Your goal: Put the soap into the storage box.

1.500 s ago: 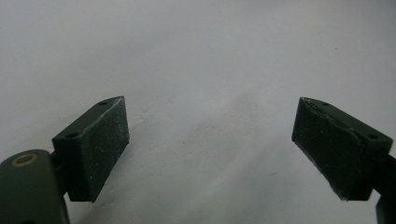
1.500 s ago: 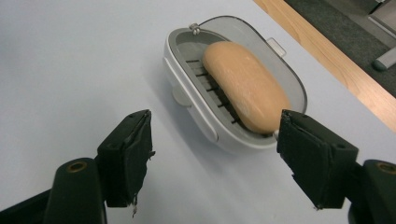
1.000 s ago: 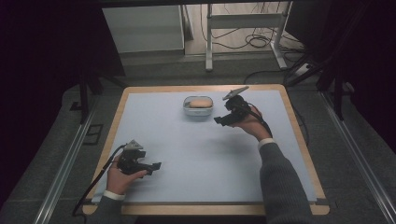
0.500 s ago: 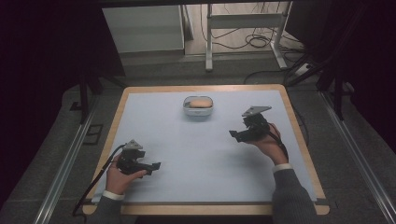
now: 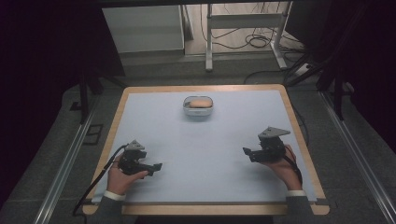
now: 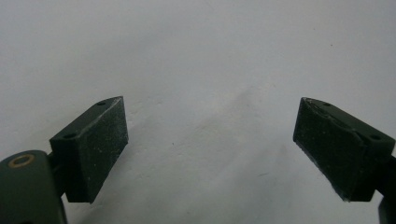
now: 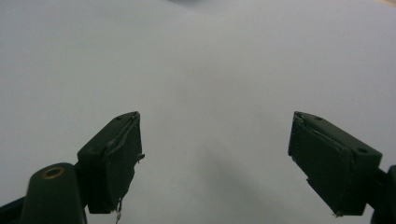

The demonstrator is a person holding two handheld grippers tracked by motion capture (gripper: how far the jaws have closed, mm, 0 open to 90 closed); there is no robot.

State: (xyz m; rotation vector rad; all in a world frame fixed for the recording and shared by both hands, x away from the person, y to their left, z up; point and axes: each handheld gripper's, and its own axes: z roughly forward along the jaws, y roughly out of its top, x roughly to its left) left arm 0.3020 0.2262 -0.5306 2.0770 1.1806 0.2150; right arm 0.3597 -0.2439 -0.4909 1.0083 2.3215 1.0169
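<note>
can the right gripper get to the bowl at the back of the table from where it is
Probably yes. The right gripper sits open and empty near the table's right edge, and only bare mat lies between it and the bowl; nothing stands in the way.

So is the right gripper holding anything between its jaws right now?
No, the right gripper has its jaws wide apart with only bare table between them.

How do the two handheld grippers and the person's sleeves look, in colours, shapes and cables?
Both the left gripper and the right gripper are black, each with two flat rectangular jaws; the pad edges on the right one look frayed. Each carries a grey three-cornered plate on top. A black cable trails from the left one. The person wears dark grey sleeves with white cuffs.
</note>
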